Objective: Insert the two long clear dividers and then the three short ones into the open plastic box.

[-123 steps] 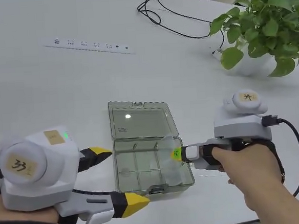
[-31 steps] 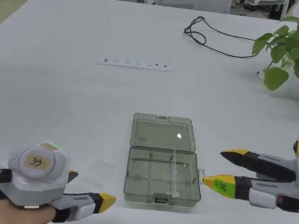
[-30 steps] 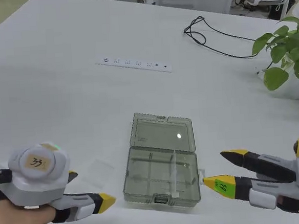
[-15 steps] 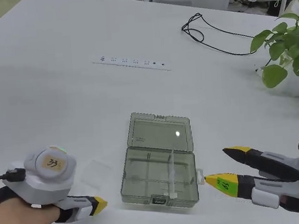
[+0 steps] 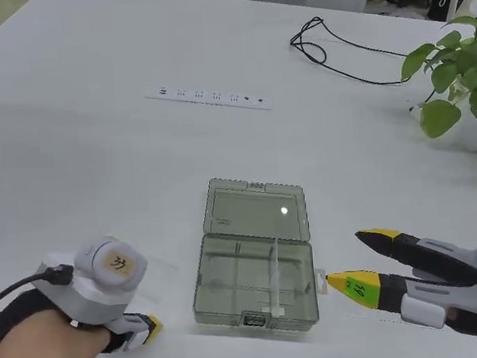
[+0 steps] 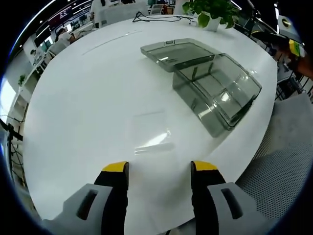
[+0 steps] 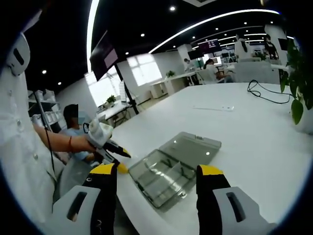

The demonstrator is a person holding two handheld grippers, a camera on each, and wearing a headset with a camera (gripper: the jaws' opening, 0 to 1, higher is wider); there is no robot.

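The smoky clear plastic box (image 5: 230, 288) lies open near the table's front edge, its lid (image 5: 257, 209) folded back flat. Clear dividers stand inside it, and one long divider (image 5: 275, 276) catches the light. Flat clear divider pieces (image 6: 150, 131) lie on the table just ahead of my left gripper (image 6: 160, 167), which is open and holds nothing. In the head view the left gripper (image 5: 147, 326) is low, left of the box. My right gripper (image 5: 351, 260) hovers open and empty just right of the box (image 7: 164, 172).
A white power strip (image 5: 208, 99) lies farther back, a black cable (image 5: 328, 54) loops at the far right, and a potted plant (image 5: 452, 74) stands at the right edge. The table's near edge (image 6: 234, 147) runs close to the box.
The right gripper, at the box 4 s ago, has drawn back to its right. Over the last second the left gripper sank down and left, toward the pieces on the table.
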